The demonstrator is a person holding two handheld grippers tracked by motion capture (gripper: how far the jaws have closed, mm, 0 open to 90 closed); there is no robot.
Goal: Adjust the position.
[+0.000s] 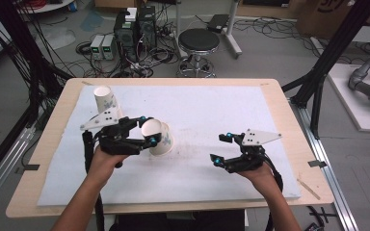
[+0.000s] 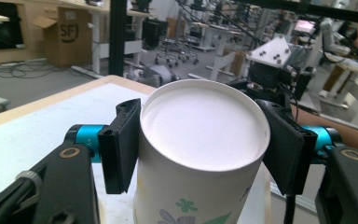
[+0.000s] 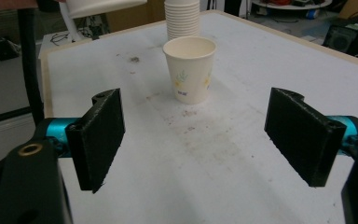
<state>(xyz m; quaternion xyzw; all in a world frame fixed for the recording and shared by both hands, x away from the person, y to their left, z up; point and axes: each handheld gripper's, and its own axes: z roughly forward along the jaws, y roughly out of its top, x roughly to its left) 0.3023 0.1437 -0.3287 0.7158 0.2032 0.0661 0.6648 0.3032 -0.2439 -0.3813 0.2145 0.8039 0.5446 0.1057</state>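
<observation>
Two grippers work over the white mat (image 1: 197,178): the left gripper (image 1: 147,130) clamps a paper cup (image 1: 158,137) left of centre in the high view. The right gripper (image 1: 222,150), lower right, has its jaws spread wide with nothing between them. A cup stack (image 1: 107,102) stands at upper left.

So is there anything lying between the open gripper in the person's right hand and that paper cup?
Nothing visible. Between the right hand-held gripper and the paper cup there is just bare, slightly stained white mat. The stack of cups stands beyond the cup, out of the way.
</observation>
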